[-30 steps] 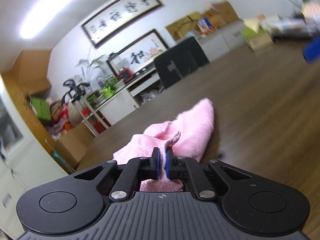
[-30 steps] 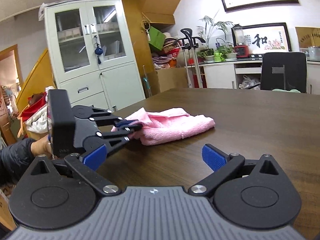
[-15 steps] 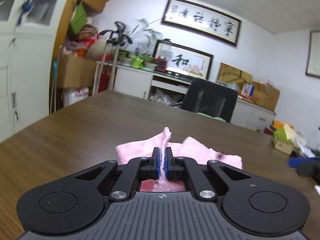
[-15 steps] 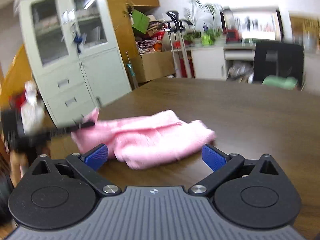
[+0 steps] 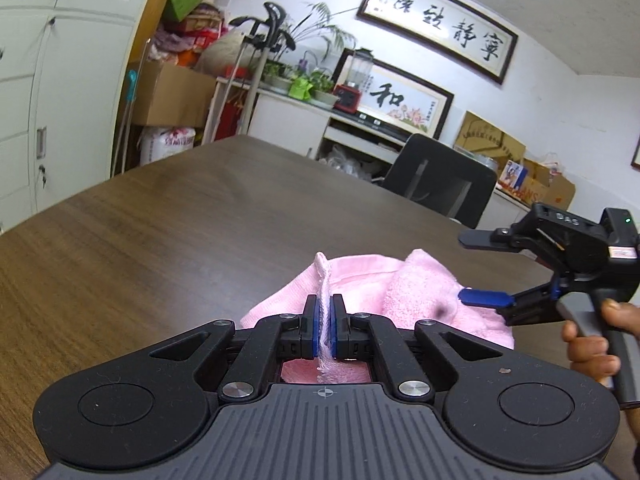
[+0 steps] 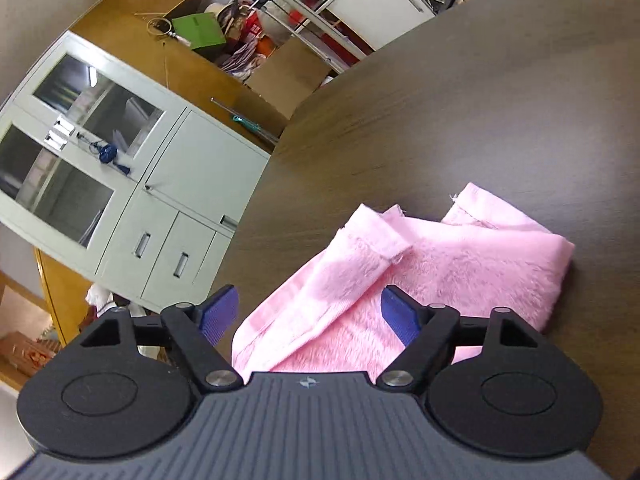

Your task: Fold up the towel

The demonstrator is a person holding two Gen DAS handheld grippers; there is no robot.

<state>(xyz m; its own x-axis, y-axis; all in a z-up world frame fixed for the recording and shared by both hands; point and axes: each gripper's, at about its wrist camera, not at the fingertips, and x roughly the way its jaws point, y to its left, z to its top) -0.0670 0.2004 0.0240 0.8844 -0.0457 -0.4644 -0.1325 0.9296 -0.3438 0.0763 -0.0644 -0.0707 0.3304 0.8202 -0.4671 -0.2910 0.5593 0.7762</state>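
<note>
While a hemmed edge of the crumpled pink terry towel (image 5: 352, 280) is being pinched by the left gripper (image 5: 325, 330), nothing is being folded yet. Near the dark wooden table (image 5: 200, 220)'s edge, the right gripper (image 6: 310, 314) is being closed around bunched cloth, not yet gripped.

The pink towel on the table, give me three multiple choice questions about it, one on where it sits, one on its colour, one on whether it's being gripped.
1. Where does the towel lie?
A. on the dark wood table
B. on the black chair
C. in the cabinet

2. What colour is the towel?
A. white
B. pink
C. green

3. What is the left gripper doing?
A. hanging open over bare table
B. shut on a box
C. shut on a towel edge

Answers:
1 A, it is bunched on the tabletop.
2 B, it is pink throughout.
3 C, a hemmed edge stands pinched between its blue pads, while the right gripper is closing with towel between its fingers.
</note>
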